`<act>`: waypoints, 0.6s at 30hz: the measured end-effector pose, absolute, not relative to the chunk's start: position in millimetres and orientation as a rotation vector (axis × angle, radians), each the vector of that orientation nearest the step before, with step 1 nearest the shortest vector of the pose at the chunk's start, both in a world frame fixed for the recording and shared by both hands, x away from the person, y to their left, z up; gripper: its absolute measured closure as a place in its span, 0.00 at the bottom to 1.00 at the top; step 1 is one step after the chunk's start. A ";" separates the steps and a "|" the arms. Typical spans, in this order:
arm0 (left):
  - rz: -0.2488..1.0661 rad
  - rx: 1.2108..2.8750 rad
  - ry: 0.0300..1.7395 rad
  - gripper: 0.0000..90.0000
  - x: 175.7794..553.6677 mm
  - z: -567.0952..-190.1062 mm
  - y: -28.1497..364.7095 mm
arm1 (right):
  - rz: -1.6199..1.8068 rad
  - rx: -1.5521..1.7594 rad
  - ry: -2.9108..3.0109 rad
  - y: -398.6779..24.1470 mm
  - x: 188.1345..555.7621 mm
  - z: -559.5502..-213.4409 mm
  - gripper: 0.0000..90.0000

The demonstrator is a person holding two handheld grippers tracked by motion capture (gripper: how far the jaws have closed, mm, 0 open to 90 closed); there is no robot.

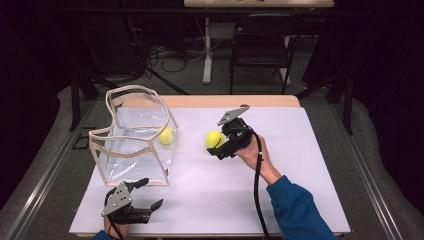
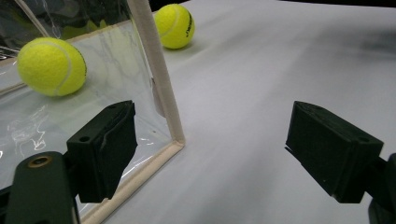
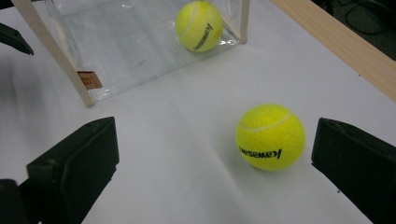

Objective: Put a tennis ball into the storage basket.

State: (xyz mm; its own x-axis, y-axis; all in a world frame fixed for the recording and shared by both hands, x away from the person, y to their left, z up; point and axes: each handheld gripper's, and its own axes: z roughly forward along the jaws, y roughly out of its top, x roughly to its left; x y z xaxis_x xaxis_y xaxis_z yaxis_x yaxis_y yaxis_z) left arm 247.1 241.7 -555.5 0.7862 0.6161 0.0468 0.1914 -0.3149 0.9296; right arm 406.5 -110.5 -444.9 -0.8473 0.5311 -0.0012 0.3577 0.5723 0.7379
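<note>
— Where did the loose ball sit when you looked?

— The tennis ball (image 3: 270, 136) lay on the white table (image 1: 300, 165) near the middle, a little toward the far edge, well apart from the clear bag (image 1: 134, 135) by the left edge. My right gripper (image 1: 218, 146) was down beside it, jaws spread wide and pinching nothing. In the right gripper view the ball lay ahead of the jaws and close to one of them, not yet centred in the gap

— How did you expect it to handle?

— Light, springy, felt-covered, so I judged it grippy and not fragile, but free to roll on that smooth sheet. I wanted the pads across its widest part, one each side, so it wouldn't squirt forward

— And the other side?

— My left gripper (image 1: 135, 200) hovered near the front left corner, jaws also spread and empty, just beside the bag's front bottom corner. A second ball (image 1: 166, 135) rested at the bag's right side; whether inside or just behind the clear wall, I couldn't tell
</note>
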 end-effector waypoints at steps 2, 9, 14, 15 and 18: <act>0.481 1.880 0.614 0.18 247.2 -555.6 241.2 | 1.134 0.754 2.582 -114.0 405.2 -448.6 0.00; 0.483 1.879 0.612 0.18 246.7 -555.3 241.0 | 1.114 0.791 2.590 -124.0 402.1 -462.4 0.00; 0.485 1.879 0.613 0.18 246.5 -555.3 240.9 | 1.100 0.815 2.588 -129.5 402.3 -472.2 0.00; 0.485 1.878 0.612 0.18 246.5 -555.3 240.8 | 1.102 0.822 2.590 -130.8 402.7 -474.1 0.00; 0.485 1.880 0.612 0.18 247.1 -555.5 241.0 | 1.095 0.837 2.589 -134.2 404.8 -479.7 0.00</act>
